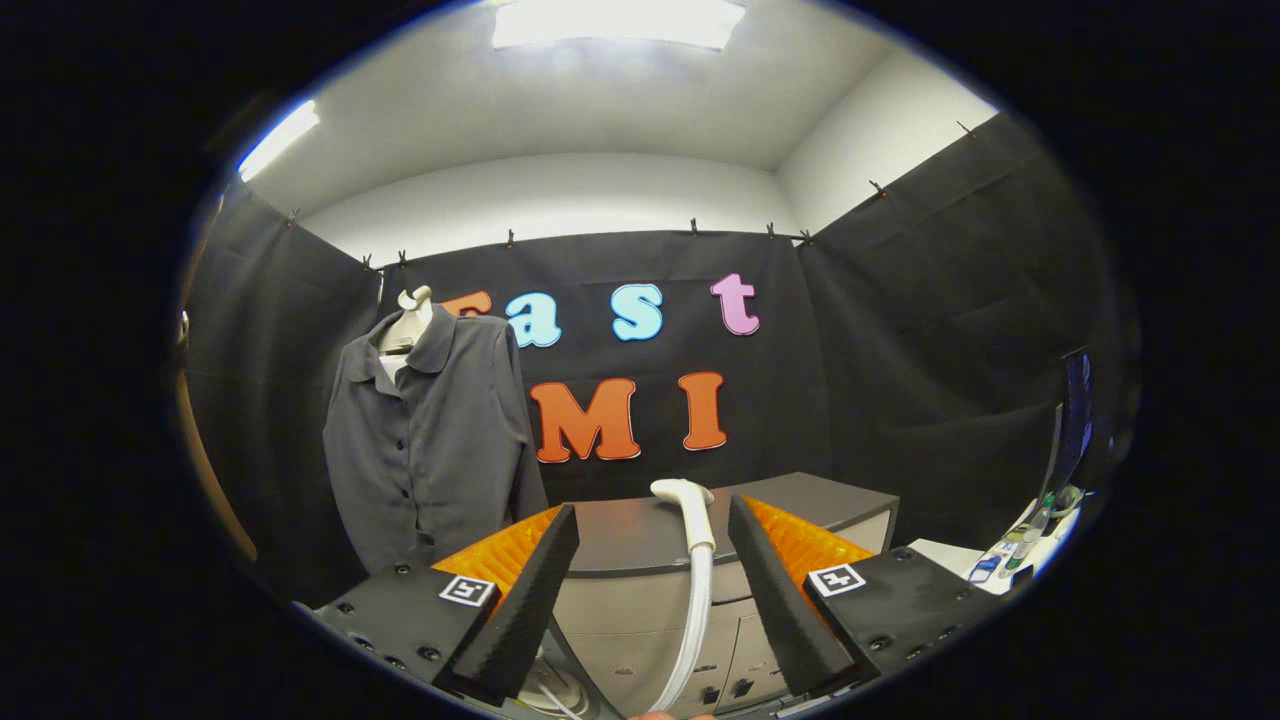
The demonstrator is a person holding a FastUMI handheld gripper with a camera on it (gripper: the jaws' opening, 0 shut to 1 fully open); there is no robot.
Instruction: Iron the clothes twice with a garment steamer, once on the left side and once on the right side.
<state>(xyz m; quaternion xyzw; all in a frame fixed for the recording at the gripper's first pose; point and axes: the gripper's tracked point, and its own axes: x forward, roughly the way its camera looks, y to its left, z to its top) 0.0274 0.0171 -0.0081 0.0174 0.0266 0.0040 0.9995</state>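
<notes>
The white garment steamer head [688, 505] stands upright between the wide-open fingers of the gripper [652, 525] (they touch nothing). Far left hangs the grey shirt [430, 440] on a mannequin, beside the grey cabinet [650, 590]. No readable labels.

- The shirt [430, 440] is dark grey with dark buttons, hung on a white mannequin [410, 325].
- The steamer head [686, 505] and its hose [695, 625] are white.
- The cabinet [800, 505] has a dark grey top and light grey fronts.
- The gripper [652, 525], fingers spread, carries black-and-white square markers.
</notes>
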